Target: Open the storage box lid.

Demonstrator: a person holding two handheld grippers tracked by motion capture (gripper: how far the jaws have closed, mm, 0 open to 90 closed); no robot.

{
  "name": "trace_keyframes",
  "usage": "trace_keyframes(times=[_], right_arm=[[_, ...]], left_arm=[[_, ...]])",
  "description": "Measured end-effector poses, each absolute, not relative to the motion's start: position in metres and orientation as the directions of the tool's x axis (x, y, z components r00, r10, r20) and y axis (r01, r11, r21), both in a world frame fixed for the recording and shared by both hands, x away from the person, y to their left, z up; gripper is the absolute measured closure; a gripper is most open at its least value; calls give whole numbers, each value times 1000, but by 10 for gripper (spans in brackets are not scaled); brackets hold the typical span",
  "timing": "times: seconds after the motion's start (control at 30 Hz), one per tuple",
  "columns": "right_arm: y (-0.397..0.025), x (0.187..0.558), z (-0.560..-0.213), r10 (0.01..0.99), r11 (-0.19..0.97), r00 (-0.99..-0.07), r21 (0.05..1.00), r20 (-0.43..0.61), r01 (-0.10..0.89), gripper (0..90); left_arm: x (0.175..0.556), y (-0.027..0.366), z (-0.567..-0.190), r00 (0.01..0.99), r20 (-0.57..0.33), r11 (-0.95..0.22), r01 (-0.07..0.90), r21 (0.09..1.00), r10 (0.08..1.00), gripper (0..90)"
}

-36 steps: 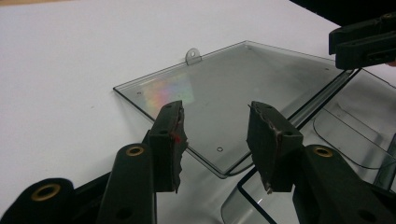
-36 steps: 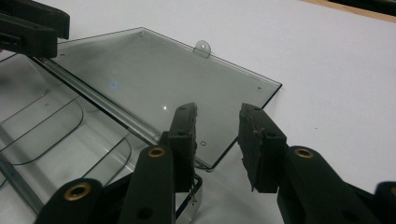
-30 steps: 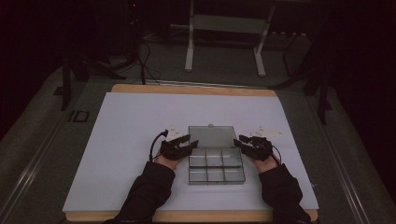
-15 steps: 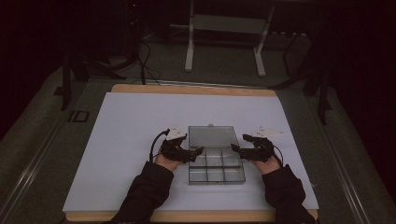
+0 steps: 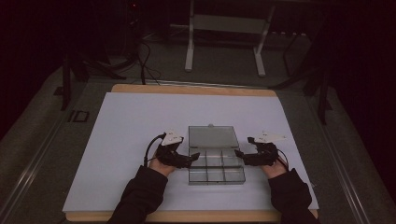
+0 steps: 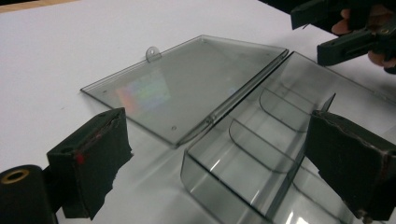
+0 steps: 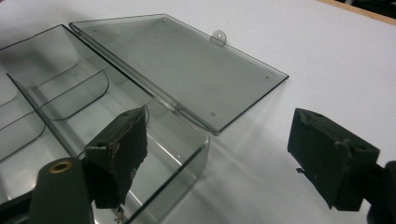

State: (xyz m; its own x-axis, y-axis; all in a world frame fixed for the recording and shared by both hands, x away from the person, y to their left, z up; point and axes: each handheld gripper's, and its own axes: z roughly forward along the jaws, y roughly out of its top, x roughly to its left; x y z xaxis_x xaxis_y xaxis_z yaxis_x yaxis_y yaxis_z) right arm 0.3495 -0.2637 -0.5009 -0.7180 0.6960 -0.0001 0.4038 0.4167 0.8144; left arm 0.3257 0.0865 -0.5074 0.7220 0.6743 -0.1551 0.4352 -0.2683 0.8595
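A: Nearest the worktop's [image 5: 116, 140] front edge, two dark sleeves, two hands, two hand-held grippers. Left hand-held gripper [image 5: 192, 157] at the box's left side, jaws standing wide apart, one pad over the tray, the other over bare white surface. Clamped on nothing.

B: Same for the right hand-held gripper [image 5: 239, 155]: jaws spread, straddling the tray's right wall, gripping nothing. Hard to tell whether a pad touches the plastic.

A: Between them, one clear plastic box [image 5: 215, 167], sitting toward the front middle of the white surface. Six compartments, two rows of three, counted from the high view. All six looking empty.

B: Beyond the tray, one lid [image 5: 213, 137], hinged along the far edge, folded right back and lying flat. One small tab [image 6: 152, 52] on its outer rim.

A: So, opening apparently done. Left to do, judging by the pose: probably closing the lid again, or loading the compartments, though nothing loose lies anywhere to put in.

B: Leaning toward closing, then. Both grippers placed at the sides, neither yet at the lid.

A: Farther off, past the worktop, a metal frame [image 5: 224, 28] on two legs and some cables on the floor.
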Motion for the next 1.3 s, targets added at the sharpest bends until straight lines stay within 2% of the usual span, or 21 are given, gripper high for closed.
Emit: trace_keyframes(times=[0.73,1.3], right_arm=[[-293,327,-501,724,413,-690,814,-20,409,164],[-312,304,-516,738,414,-674,810,-32,416,157]], left_arm=[[296,117,-516,705,-144,-288,455,843,694,82],[278,129,-528,694,-142,-284,461,841,705,83]])
